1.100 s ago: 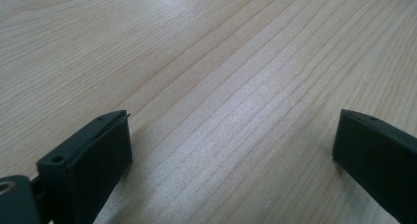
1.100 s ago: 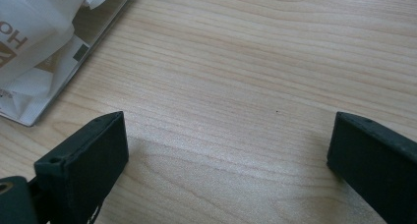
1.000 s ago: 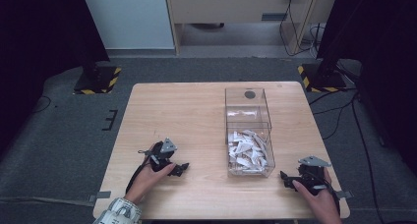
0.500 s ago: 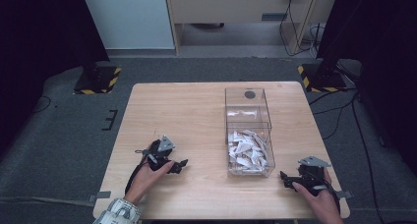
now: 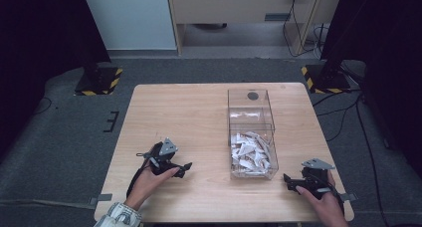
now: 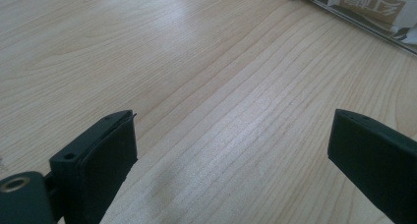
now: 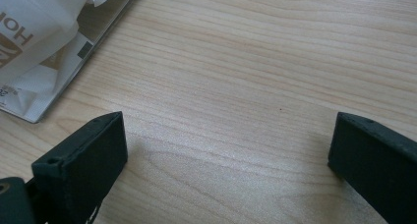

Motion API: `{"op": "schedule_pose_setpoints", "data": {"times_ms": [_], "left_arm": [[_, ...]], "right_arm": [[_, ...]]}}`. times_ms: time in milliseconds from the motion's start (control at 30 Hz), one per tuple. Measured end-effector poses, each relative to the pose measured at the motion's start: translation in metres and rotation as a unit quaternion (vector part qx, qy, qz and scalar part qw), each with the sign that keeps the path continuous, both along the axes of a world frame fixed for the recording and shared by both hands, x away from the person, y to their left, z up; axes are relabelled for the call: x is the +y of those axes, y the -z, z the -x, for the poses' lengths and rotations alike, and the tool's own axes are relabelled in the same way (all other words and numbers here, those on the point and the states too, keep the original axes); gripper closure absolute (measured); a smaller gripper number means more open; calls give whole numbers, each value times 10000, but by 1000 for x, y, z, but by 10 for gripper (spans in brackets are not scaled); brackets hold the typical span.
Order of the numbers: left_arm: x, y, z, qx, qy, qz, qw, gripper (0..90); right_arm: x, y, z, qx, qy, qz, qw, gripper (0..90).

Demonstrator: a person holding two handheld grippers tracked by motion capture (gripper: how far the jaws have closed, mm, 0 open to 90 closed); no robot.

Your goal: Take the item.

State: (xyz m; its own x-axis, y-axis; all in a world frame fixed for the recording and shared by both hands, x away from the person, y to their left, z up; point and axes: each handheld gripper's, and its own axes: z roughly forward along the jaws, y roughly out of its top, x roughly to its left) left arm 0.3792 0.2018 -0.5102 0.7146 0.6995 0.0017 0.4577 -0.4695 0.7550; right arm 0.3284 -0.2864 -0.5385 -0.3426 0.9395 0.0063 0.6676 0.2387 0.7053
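A clear plastic box stands on the wooden table, right of centre, with two compartments. Its near compartment holds several white paper packets; the far one looks almost bare. My left gripper rests low over the table, left of the box, jaws wide apart with only bare wood between them. My right gripper sits near the front right corner, also open over bare wood. The box's edge and packets show at the upper left of the right gripper view.
The table's front edge lies just behind both hands. Black stands with yellow-striped bases flank the table's far corners on the grey floor. Cables trail along the floor at right. A cabinet stands beyond the table.
The left gripper has shifted slightly toward the front of the table. The right gripper has barely moved.
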Motion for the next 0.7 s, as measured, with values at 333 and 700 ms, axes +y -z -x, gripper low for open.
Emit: {"op": "schedule_pose_setpoints", "data": {"times_ms": [333, 700], "left_arm": [[-6, -5, 2, 6, 121, 17, 9999, 39], [-5, -4, 2, 30, 126, -25, 9999, 42]], "right_arm": [[0, 0, 0, -2, 16, 0, 10000, 17], [0, 0, 0, -3, 21, -2, 10000, 17]]}}
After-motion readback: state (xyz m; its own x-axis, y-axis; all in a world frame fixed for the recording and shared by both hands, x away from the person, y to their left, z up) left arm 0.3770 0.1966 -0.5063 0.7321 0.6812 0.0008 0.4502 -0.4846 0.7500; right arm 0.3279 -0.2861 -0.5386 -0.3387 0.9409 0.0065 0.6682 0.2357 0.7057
